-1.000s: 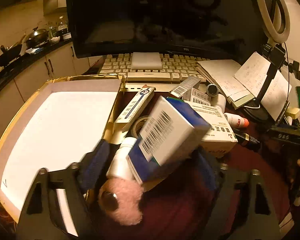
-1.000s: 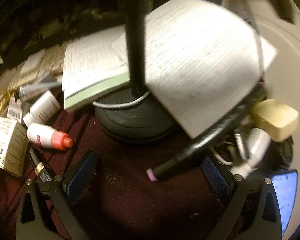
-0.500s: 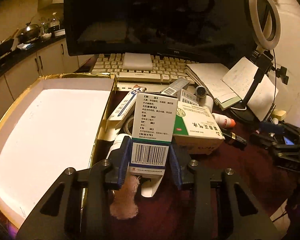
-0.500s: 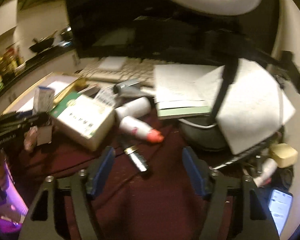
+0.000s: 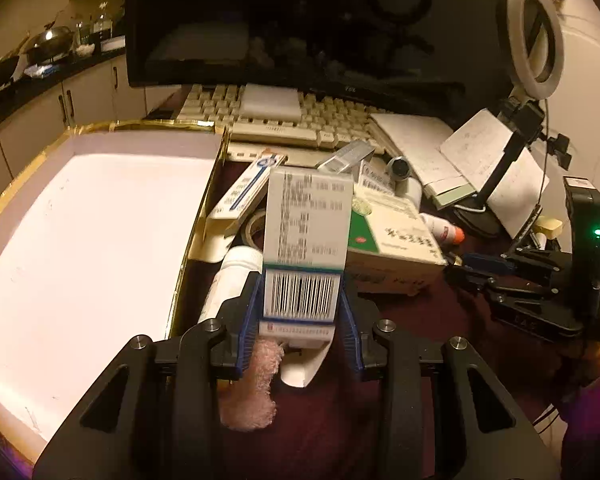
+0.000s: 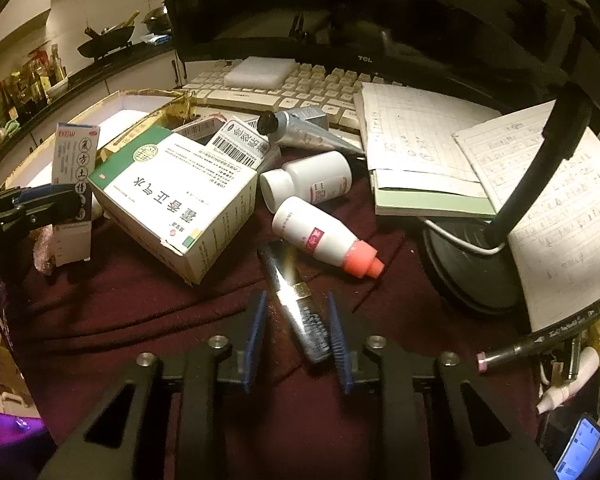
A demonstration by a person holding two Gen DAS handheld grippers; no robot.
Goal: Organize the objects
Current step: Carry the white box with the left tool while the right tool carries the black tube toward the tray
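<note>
While the left tongs (image 5: 300, 304) clamp a medicine box (image 5: 306, 236), a black tube (image 6: 300, 308) lies between the parted right tongs (image 6: 298, 336).

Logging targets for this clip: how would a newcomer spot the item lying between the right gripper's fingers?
Start at the big green-and-white medicine box on the maroon cloth. Right of it lies a white bottle with a coral cap. Just below, between the right gripper fingers, lies the black tube with a gold band, the only slim dark item there.

box print (image 5: 308, 216) blurred, phone (image 6: 578, 454) cut off
</note>
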